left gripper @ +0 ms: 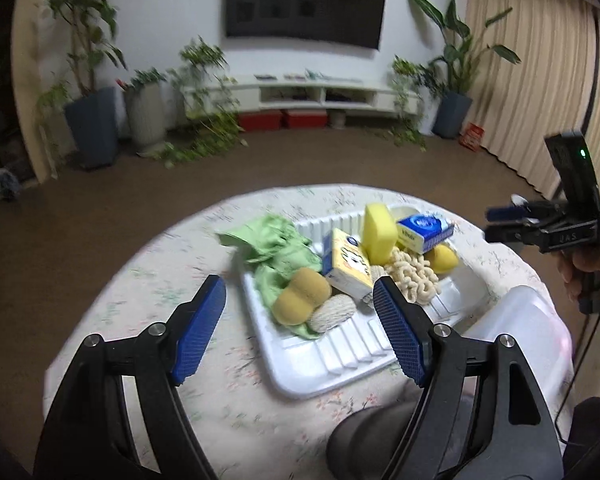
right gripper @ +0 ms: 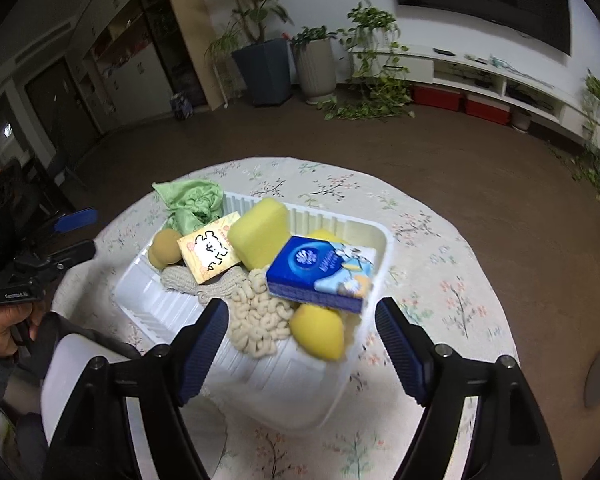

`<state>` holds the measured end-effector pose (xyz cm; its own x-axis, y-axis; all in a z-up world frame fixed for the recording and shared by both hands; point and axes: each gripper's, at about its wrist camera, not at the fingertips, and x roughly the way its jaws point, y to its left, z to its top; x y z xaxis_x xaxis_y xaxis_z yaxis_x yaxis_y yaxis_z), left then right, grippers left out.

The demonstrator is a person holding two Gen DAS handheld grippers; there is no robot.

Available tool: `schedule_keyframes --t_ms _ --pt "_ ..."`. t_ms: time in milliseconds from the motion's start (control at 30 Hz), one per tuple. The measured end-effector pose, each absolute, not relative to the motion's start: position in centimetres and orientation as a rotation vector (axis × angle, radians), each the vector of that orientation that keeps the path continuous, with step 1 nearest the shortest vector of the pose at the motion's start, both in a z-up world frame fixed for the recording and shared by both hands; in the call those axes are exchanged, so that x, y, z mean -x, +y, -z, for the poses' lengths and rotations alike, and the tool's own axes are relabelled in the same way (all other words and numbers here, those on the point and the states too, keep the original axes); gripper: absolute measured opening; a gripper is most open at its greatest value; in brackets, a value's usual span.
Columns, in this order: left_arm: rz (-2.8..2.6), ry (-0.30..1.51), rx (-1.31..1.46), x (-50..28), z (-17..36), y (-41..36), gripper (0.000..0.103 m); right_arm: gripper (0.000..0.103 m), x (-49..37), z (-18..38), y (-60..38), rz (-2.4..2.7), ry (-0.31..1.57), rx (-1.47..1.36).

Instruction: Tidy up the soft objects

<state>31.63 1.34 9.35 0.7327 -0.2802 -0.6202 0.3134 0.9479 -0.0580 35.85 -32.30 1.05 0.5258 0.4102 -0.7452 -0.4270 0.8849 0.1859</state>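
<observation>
White ribbed tray (right gripper: 380,240) on the round floral-clothed table (right gripper: 440,280), contents listed left to right in the right wrist view: green cloth (right gripper: 192,200) draped over the far-left rim, tan sponge (right gripper: 162,248), yellow tissue pack (right gripper: 210,254) leaned on a large yellow sponge (right gripper: 260,232), cream noodle mop head (right gripper: 258,320), blue tissue pack (right gripper: 320,272) laid atop smaller yellow sponges (right gripper: 316,330). Left gripper (left gripper: 300,320) and right gripper (right gripper: 300,340) are both held above the tray's near side, jaws spread apart, nothing clasped between the blue pads.
</observation>
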Motion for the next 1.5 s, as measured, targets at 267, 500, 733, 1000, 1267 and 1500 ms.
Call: schedule_keyframes --t_ms 267,500,733,1000,1267,1500 --pt "0.216 0.566 -0.074 -23.2 -12.1 2.3 0.089 0.092 -27.4 -1.2 -35.0 -0.456 0.813 -0.029" --pt "0.121 0.527 -0.049 -15.8 -13.1 2.4 0.103 0.103 -18.6 -0.4 -35.2 -0.441 0.750 -0.022" --pt "0.046 0.540 0.003 -11.6 -12.8 2.6 0.103 0.103 -12.5 1.5 -34.0 -0.411 0.724 -0.049" --pt "-0.011 0.549 0.036 -8.6 -12.2 3.6 0.103 0.103 -10.2 3.5 -34.1 -0.332 0.694 -0.152" --pt "-0.022 0.568 0.051 -8.0 -11.0 3.8 0.103 0.103 -10.6 4.2 -37.0 -0.229 0.696 -0.284" --pt "-0.033 0.613 0.053 -9.1 -9.0 3.6 0.103 0.103 -10.7 4.4 -37.9 -0.182 0.702 -0.299"
